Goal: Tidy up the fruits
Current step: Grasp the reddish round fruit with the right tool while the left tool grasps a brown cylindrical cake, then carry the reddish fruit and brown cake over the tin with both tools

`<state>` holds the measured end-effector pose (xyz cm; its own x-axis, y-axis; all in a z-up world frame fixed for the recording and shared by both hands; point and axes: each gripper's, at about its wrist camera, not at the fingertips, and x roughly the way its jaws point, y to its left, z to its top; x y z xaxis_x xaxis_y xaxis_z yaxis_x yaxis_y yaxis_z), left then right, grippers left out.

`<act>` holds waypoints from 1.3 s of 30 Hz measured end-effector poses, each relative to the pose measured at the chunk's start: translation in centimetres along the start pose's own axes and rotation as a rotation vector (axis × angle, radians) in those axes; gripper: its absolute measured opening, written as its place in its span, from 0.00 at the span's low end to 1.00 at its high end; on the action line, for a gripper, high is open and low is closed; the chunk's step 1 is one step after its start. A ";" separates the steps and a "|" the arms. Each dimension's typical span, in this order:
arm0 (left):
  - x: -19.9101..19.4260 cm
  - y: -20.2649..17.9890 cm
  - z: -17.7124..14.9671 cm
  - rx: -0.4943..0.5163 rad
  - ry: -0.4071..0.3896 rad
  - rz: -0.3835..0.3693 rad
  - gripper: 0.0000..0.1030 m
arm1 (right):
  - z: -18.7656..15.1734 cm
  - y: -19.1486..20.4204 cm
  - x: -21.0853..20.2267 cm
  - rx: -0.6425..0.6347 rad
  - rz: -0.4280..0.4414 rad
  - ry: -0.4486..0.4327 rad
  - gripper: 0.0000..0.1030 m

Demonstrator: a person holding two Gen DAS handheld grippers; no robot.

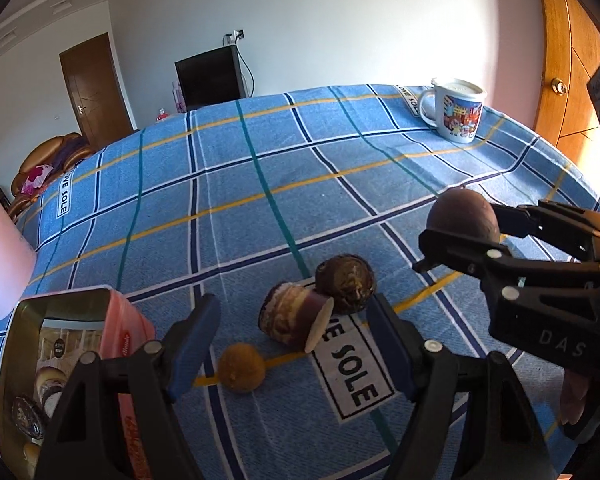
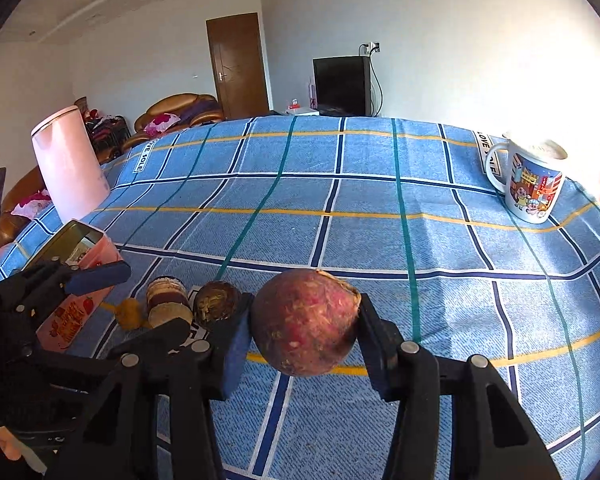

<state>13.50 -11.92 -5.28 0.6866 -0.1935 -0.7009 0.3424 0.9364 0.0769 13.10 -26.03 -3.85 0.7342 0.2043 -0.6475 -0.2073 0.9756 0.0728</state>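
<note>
Right tongs [image 2: 304, 330] are clamping a round reddish-brown fruit [image 2: 306, 322] between both pads, holding it above the blue checked tablecloth [image 2: 380, 232]. Left tongs [image 1: 290, 346] are standing open with nothing between the pads, hovering over three more pieces lying on the cloth: a small tan ball [image 1: 242, 367], a cut purple-skinned piece [image 1: 294, 318] and a dark round fruit [image 1: 346, 283], the last two touching. Just left of them a pink tin [image 1: 66, 364] is sitting open, with items inside. Farther off, a cartoon mug [image 2: 530, 182] and a pink jug [image 2: 70, 168] are standing near the cloth's far corners.
</note>
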 end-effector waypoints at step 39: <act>-3.4 1.1 -0.3 -0.068 -0.192 0.009 0.41 | -0.6 0.9 -3.2 -0.055 0.040 -0.173 0.50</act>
<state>11.29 -10.17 -3.03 0.8012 -0.2306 -0.5521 0.2955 0.9549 0.0300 10.22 -25.85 -2.16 0.8239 0.2584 -0.5045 -0.2703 0.9614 0.0509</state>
